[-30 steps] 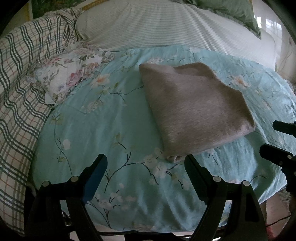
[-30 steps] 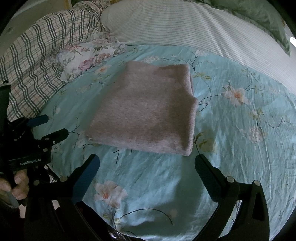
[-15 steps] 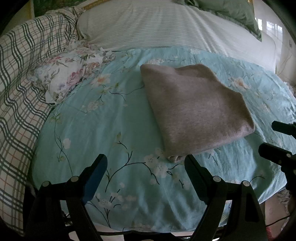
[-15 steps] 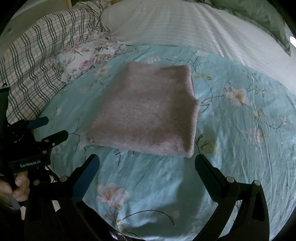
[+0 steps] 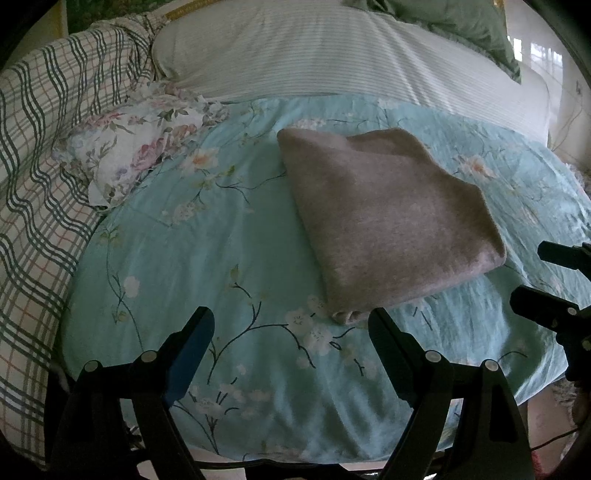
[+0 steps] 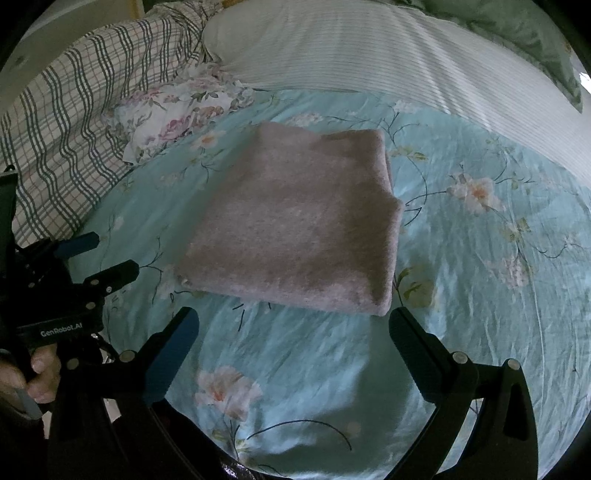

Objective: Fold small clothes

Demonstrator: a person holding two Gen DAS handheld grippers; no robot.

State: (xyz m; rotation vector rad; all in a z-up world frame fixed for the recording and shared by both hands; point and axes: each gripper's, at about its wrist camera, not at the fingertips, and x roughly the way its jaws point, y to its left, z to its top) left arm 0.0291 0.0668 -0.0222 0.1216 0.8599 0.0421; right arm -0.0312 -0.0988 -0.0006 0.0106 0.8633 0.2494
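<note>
The grey garment (image 6: 295,225) lies folded mid-frame on the bed (image 6: 480,295); left gripper (image 5: 291,325) and right gripper (image 6: 293,325) gape wide, empty; next likely needs setting it aside

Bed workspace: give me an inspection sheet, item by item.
Surface: turquoise floral sheet, wrinkled.
Job's things: grey garment, folded into a flat rectangle, lying free on the sheet.
Clutter: floral pillow at the sheet's far left edge; plaid cover beside it.
Grippers: left hand-held gripper open, empty; right hand-held gripper open, empty; neither touches the garment.
Cables: thin dark cable near the floor.
Surroundings: striped white bedding, green pillow behind.
</note>
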